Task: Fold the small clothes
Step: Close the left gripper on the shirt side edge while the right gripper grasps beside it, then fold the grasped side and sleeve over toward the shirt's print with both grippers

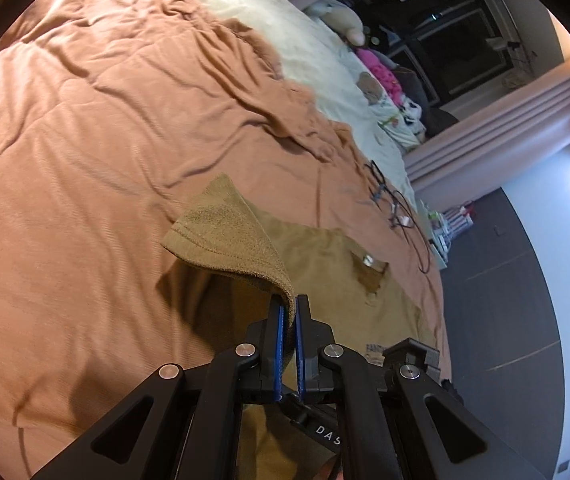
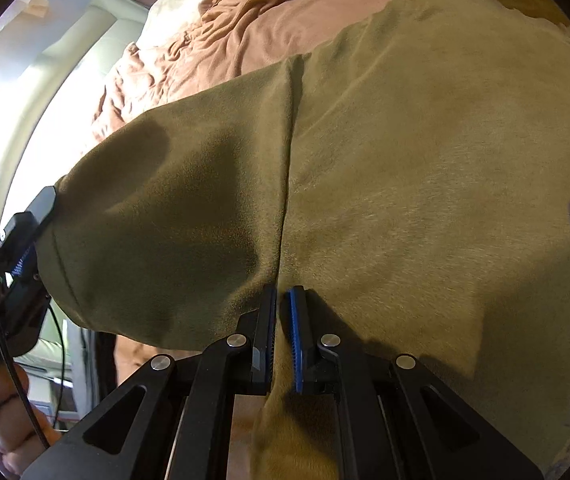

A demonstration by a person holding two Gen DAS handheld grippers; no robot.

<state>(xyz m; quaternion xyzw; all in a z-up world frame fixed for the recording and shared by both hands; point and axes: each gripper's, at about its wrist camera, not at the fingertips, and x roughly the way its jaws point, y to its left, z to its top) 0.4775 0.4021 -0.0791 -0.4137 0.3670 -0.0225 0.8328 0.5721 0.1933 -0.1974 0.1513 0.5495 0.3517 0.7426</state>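
My left gripper (image 1: 290,308) pinches the sleeve (image 1: 225,232) of the brown shirt (image 1: 325,256), sleeve lifted and pointing far left, shirt lying on the orange blanket (image 1: 85,128), collar far, my right gripper (image 2: 281,300) squeezes a shirt fold near its seam (image 2: 291,152)

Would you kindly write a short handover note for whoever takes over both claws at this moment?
Left claw: shut on the sleeve of the olive T-shirt, lifted clear of the bedspread.
Right claw: shut on a fold of the shirt beside the sleeve seam.
The shirt's body lies spread on the bedspread, neck label showing.
Done: both grips taken.
Left: probably bring the sleeve over the body, then fold the rest.
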